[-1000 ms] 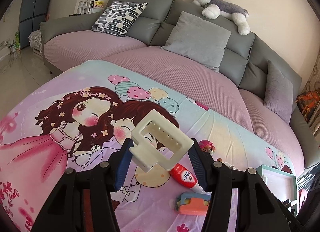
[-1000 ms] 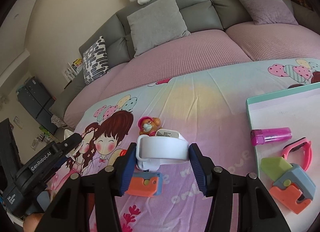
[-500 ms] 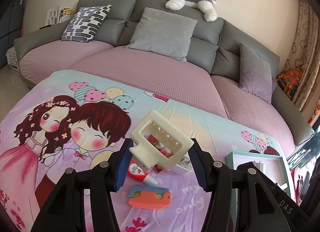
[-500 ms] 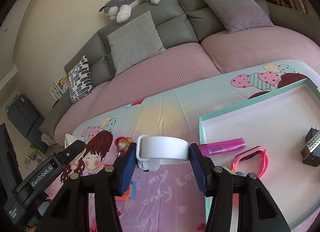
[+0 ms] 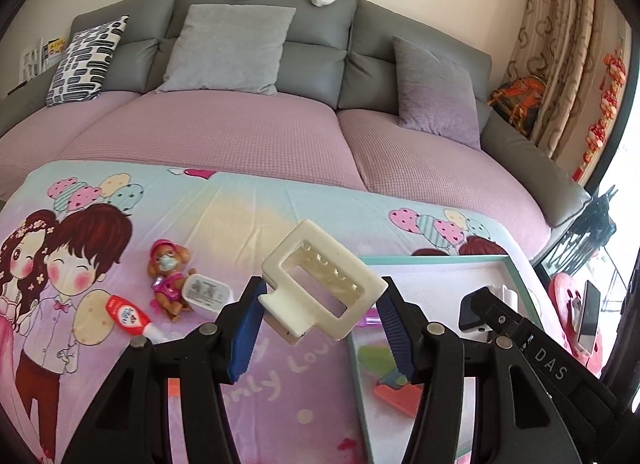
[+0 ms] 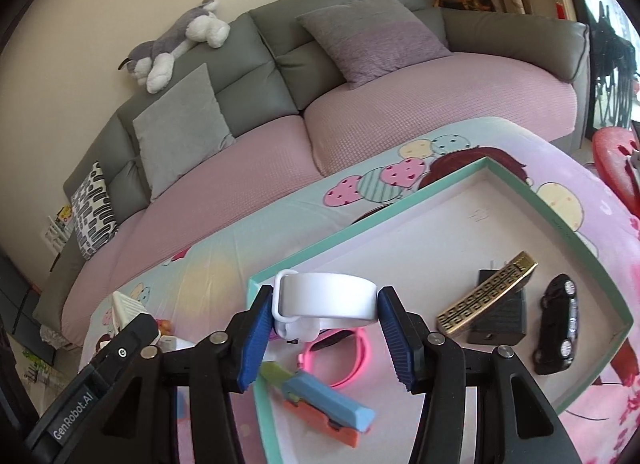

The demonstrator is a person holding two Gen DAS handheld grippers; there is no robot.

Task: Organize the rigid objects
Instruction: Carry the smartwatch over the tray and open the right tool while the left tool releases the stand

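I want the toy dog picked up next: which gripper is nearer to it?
Left. The left gripper, clamped on a cream clip, sits just right of the toy dog on the bedsheet. The right gripper, clamped on a white band, is over the tray, farther away.

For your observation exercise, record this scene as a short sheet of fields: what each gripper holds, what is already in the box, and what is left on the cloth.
left gripper: shut on cream hair claw
right gripper: shut on white band
box: black toy car, brass bar, pink watch
on cloth: toy pup figure, glue bottle
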